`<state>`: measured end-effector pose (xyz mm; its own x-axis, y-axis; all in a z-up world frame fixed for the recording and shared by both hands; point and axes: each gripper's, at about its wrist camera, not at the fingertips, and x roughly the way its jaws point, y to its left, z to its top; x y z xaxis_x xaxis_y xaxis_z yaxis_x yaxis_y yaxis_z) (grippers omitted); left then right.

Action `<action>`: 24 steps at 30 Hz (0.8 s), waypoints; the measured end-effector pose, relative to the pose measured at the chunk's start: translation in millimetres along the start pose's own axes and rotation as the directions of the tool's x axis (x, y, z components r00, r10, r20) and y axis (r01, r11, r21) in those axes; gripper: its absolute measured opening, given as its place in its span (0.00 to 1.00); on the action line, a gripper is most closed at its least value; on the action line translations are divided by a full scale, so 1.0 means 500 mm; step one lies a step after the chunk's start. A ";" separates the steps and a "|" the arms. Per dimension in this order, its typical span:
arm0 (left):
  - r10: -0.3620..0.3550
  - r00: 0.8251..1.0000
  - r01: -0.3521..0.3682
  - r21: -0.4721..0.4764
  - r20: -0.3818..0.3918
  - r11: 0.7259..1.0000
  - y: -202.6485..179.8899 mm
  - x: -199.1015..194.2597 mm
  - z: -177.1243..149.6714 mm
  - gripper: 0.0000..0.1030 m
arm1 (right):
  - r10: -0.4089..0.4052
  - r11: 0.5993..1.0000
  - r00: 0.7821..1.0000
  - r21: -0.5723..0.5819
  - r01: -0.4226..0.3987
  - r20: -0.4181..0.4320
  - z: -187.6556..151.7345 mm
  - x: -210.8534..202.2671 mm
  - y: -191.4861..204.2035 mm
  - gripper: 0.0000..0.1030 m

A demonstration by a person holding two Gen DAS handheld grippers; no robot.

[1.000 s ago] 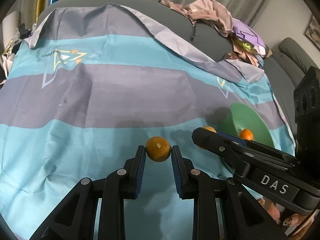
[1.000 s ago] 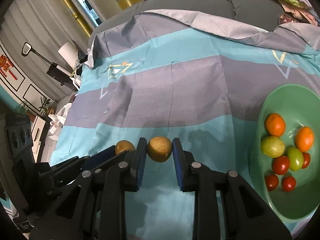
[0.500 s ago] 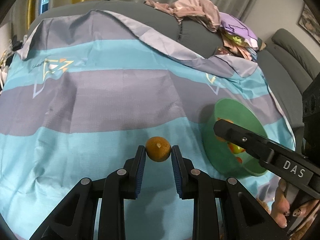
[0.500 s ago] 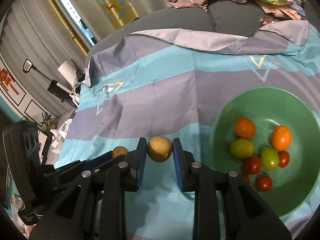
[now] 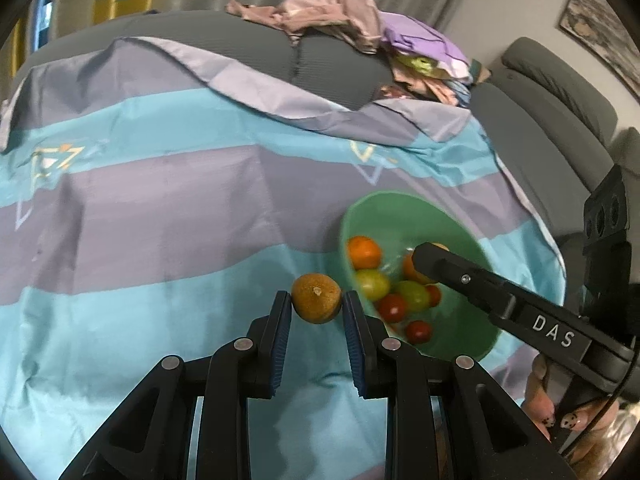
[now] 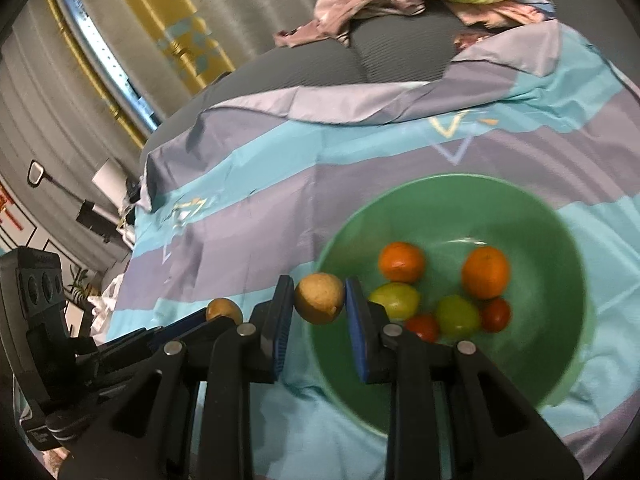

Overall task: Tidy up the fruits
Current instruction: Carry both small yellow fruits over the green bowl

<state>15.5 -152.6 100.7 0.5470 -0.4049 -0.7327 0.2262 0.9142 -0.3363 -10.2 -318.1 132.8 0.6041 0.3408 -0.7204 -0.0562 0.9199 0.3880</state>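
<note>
Mostly done: round green plastic bowl [image 6: 452, 200] holds several fruits; each hand-held gripper [image 5: 316, 306] [image 6: 319, 300] clamps one round yellow-brown fruit [image 5: 316, 298] [image 6: 319, 298] near its rim, both unplaced.

Both fisheye views were dim and soft, with a cool indoor cast. Daylight entered through the window strip [image 6: 100, 64] at the upper left of the right wrist view, slightly blown out. Motion blur smeared the green bowl [image 6: 560, 240] rim and the striped cloth [image 5: 140, 208] toward its far edge. Straight lines bowed strongly near the black circular borders. The dark gripper frames below stayed sharp, casting faint shadows on the cloth.
</note>
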 end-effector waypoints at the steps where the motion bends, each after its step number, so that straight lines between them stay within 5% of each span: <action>1: -0.018 1.000 0.018 0.009 -0.008 1.000 -0.011 0.006 0.003 0.26 | -0.006 1.000 1.000 0.005 0.006 0.007 0.000 -0.006 -0.010 0.27; 24: -0.115 0.990 0.120 0.056 -0.077 0.991 -0.124 0.098 0.010 0.26 | -0.063 0.995 0.996 0.087 0.057 0.066 -0.001 -0.051 -0.118 0.27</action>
<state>32.5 -229.1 88.4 0.4534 -0.5078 -0.7325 0.3350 0.8587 -0.3879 -22.8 -381.2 127.9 0.6579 0.2683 -0.7037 0.0481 0.9175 0.3947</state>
